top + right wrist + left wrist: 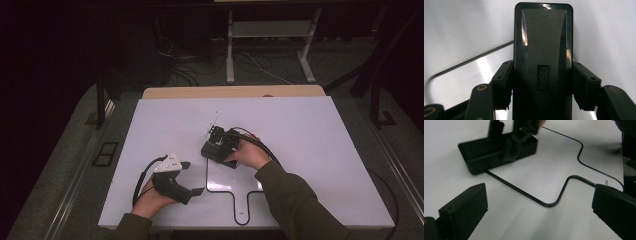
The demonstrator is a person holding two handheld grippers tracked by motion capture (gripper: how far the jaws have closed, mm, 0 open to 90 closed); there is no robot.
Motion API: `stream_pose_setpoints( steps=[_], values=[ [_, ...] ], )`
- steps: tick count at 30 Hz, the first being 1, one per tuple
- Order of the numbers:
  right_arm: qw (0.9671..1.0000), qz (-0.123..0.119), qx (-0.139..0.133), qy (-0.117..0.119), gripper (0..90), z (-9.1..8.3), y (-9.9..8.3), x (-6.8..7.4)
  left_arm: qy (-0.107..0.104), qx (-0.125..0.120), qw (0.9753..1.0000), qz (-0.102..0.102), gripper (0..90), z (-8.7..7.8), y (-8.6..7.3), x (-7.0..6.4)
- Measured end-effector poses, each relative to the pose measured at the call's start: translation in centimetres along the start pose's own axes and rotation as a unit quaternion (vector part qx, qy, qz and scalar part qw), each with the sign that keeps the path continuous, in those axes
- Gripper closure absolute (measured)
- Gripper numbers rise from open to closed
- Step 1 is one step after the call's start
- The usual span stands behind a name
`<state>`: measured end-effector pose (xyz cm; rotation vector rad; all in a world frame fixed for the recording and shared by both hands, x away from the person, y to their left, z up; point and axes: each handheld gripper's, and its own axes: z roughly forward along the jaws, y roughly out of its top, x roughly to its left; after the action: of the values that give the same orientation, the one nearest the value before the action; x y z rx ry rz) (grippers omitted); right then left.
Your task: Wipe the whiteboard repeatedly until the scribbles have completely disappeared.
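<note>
A black oblong box (pixel 214 151) with a "deli" mark on its glossy top (pixel 542 37) rests on the white board (pixel 310 150), at the top left corner of a thin black paddle-shaped outline (pixel 207 176). My right gripper (pixel 542 85) is shut on the box, one jaw on each long side. In the left gripper view the box (pixel 486 157) lies ahead on the outline (pixel 549 205), with the right gripper (pixel 514 130) on it. My left gripper (pixel 192 178) stands open near the board's front left, nothing between its jaws (pixel 539 212).
A thin white stick (pixel 216 120) lies on the board just beyond the box. The board sits on a wooden table (pixel 230 92). Behind it on the dark floor are cables and a metal stand (pixel 270 45).
</note>
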<state>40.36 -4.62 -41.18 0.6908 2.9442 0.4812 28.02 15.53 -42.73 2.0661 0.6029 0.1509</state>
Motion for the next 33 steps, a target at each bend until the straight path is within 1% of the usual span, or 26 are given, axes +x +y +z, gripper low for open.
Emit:
stream_pose_setpoints(
  steps=[2,3,5,6,7,9,12,14,15,16,19,20,22,23,25,26,27,28,29,30,32,33],
  values=[
    [0.9999,-0.012,0.006,0.002,39.0,-0.1,-0.2,1.1,0.001,-0.001,1.0,0.001,0.0,0.0,0.0,0.0],
    [0.9998,-0.02,0.009,-0.003,39.0,-0.2,-0.3,1.5,0.001,-0.001,1.0,0.001,0.0,0.0,0.0,0.0],
    [0.9997,-0.02,0.012,-0.005,38.9,-0.2,-0.2,1.7,0.001,0.0,1.0,0.001,0.0,0.0,0.0,0.0],
    [0.9998,-0.017,0.01,-0.002,38.9,-0.2,-0.2,1.6,0.001,0.0,1.0,0.002,0.0,0.1,0.0,0.0],
    [0.9999,-0.012,0.009,-0.004,38.9,-0.1,-0.1,1.2,0.0,-0.001,1.0,0.001,0.0,0.0,0.0,-0.1],
    [1.0,0.003,0.005,-0.006,38.9,0.1,0.2,0.4,0.0,-0.002,1.0,0.001,0.0,0.0,0.0,-0.1],
    [0.9998,0.017,0.004,-0.012,38.9,0.3,0.8,-0.9,-0.001,-0.001,1.0,-0.001,0.0,0.0,0.0,0.0],
    [0.9996,0.023,0.003,-0.017,38.9,0.4,1.1,-1.5,-0.001,-0.002,1.0,-0.002,0.0,0.0,0.0,0.0],
    [0.9996,0.022,0.002,-0.019,38.9,0.5,1.2,-1.7,-0.001,-0.002,1.0,-0.001,0.0,0.0,0.0,0.0],
    [0.9994,0.026,0.003,-0.021,38.9,0.5,1.2,-1.8,-0.001,-0.002,1.0,-0.002,0.0,0.0,0.0,0.0],
    [0.9993,0.02,0.003,-0.033,38.9,0.5,1.2,-1.5,-0.001,-0.002,1.0,-0.001,0.0,0.0,0.0,0.0],
    [0.9991,0.016,0.006,-0.038,38.9,0.5,1.2,-1.2,-0.001,-0.002,1.0,-0.001,0.0,0.0,0.0,-0.1],
    [0.9995,0.002,0.01,-0.029,39.0,0.4,1.1,-0.2,-0.001,-0.002,1.0,-0.001,0.0,0.0,0.0,0.0],
    [0.9994,-0.006,0.013,-0.032,39.0,0.3,0.9,0.2,-0.001,-0.002,1.0,-0.001,0.0,0.0,0.0,0.0],
    [0.9993,-0.012,0.012,-0.033,39.0,0.2,0.6,0.8,0.0,-0.002,1.0,-0.001,0.0,-0.1,0.0,0.0],
    [0.9991,-0.009,0.011,-0.039,39.0,0.2,0.5,0.8,0.0,-0.002,1.0,-0.001,0.0,0.0,0.0,-0.1],
    [0.9986,-0.011,0.012,-0.05,39.0,0.2,0.5,0.8,0.001,-0.002,1.0,0.0,0.0,-0.1,0.0,-0.1],
    [0.9978,-0.009,0.015,-0.065,39.0,0.2,0.5,0.6,0.001,-0.002,1.0,-0.001,0.0,-0.1,0.0,-0.1],
    [0.9974,-0.006,0.016,-0.071,39.0,0.1,0.5,0.2,0.001,-0.003,1.0,0.0,0.0,-0.1,0.1,-0.2],
    [0.9976,0.005,0.014,-0.067,39.0,0.2,0.5,0.0,0.001,-0.003,1.0,0.001,0.0,-0.1,0.1,-0.2],
    [0.9974,0.01,0.01,-0.07,39.0,0.2,0.3,-0.6,0.001,-0.002,1.0,0.0,0.0,-0.1,0.1,-0.1],
    [0.9976,0.013,0.01,-0.067,39.0,0.2,0.3,-0.8,0.0,-0.002,1.0,-0.001,0.0,-0.1,0.0,-0.1]
  ],
)
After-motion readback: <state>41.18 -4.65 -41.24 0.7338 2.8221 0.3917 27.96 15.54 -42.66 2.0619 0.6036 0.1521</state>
